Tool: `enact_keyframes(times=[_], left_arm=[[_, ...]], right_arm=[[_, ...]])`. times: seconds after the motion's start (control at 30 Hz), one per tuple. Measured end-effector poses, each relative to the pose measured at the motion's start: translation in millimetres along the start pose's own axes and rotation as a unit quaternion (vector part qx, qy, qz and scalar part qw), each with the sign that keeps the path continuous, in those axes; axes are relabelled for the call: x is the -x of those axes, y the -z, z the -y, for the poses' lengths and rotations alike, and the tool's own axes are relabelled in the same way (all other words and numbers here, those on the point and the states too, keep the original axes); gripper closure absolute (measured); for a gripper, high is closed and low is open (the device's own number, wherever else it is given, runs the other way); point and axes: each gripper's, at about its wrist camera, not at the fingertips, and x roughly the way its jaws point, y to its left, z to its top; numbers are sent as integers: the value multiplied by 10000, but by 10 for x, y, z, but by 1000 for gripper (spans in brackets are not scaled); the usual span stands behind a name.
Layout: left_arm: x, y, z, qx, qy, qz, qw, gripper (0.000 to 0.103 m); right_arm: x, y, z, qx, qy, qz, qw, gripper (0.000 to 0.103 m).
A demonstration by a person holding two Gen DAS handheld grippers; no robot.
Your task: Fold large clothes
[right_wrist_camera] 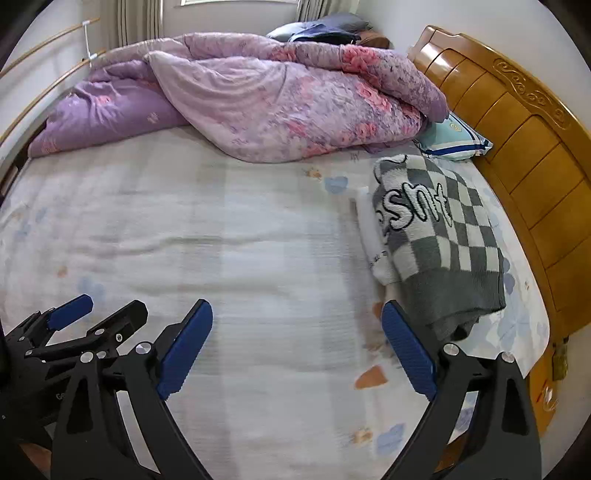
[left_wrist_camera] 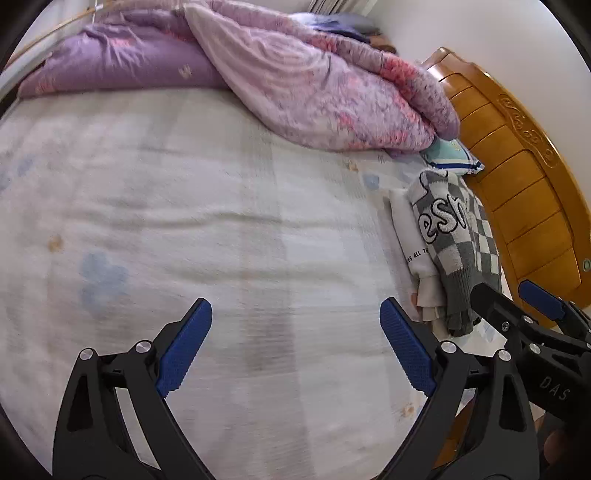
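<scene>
A folded grey-and-white checked sweater point(right_wrist_camera: 443, 236) lies at the right side of the bed, on top of a folded white garment point(right_wrist_camera: 373, 240). Both also show in the left wrist view, the sweater point(left_wrist_camera: 458, 251) and the white garment point(left_wrist_camera: 410, 236). My left gripper point(left_wrist_camera: 295, 347) is open and empty above the pale bed sheet point(left_wrist_camera: 184, 221). My right gripper point(right_wrist_camera: 297, 347) is open and empty above the sheet point(right_wrist_camera: 184, 229), left of the sweater. The right gripper shows at the right edge of the left wrist view point(left_wrist_camera: 517, 299); the left gripper shows at the lower left of the right wrist view point(right_wrist_camera: 99, 310).
A rumpled purple and pink floral quilt point(right_wrist_camera: 258, 99) lies across the far side of the bed. A light blue pillow point(right_wrist_camera: 454, 136) sits by the wooden headboard point(right_wrist_camera: 517, 122) on the right. Dark clothes point(right_wrist_camera: 321, 29) are piled behind the quilt.
</scene>
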Motion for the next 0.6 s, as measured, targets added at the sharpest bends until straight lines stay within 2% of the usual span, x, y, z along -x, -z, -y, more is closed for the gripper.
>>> enact_keyframes(times=[0.33,0.6], left_arm=[[990,12,-485,-420,-249,338,9982,10],[1658,10,-574,-553,-623,566,9949,10]], right_arm=[[728,141,-668,-296,-231,360,9986,9],[1241,111,-1001,-111,-478,429,9979,9]])
